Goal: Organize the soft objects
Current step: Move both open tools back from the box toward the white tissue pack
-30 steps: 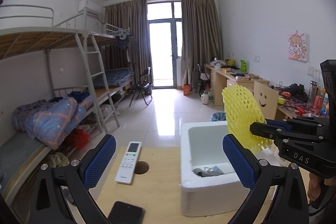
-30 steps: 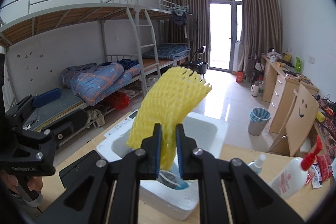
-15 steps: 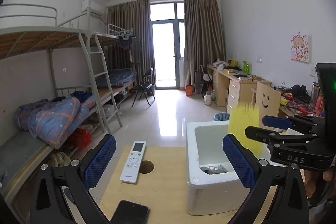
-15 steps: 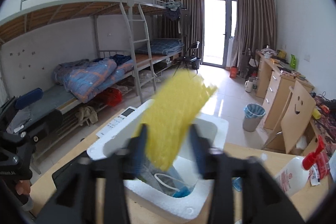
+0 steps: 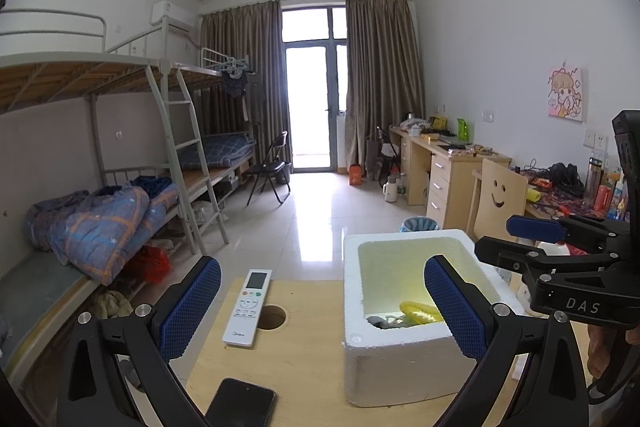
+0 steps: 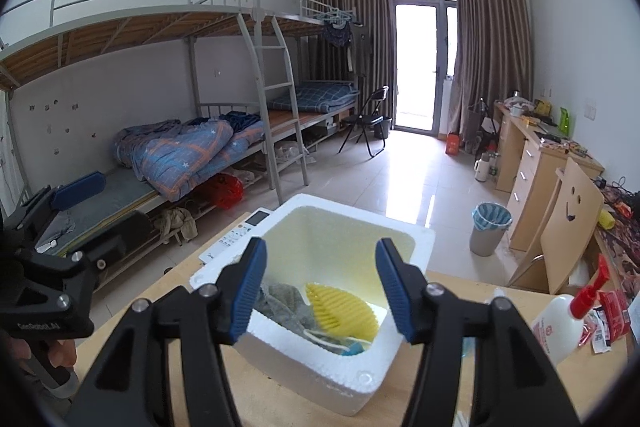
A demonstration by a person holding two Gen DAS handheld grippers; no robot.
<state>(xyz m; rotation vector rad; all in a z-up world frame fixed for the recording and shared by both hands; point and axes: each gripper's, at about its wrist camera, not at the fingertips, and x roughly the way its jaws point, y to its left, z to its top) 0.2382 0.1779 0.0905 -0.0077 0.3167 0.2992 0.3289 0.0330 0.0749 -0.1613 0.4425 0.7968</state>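
My left tongs (image 5: 320,307) hang spread and empty beside the remote (image 5: 248,309); my right tongs (image 6: 320,291), jaws just opened, stand spread above the foam box (image 6: 400,351), where the yellow foam net (image 6: 344,315) lies on grey cloth (image 6: 280,307).

Right gripper (image 6: 320,283): jaws parted, just opened within the last second, nothing between the blue pads, pointed slightly downward. Left gripper (image 5: 320,311): jaws spread wide, empty, tilted slightly downward. Hand (image 6: 52,355) on left gripper's handle.
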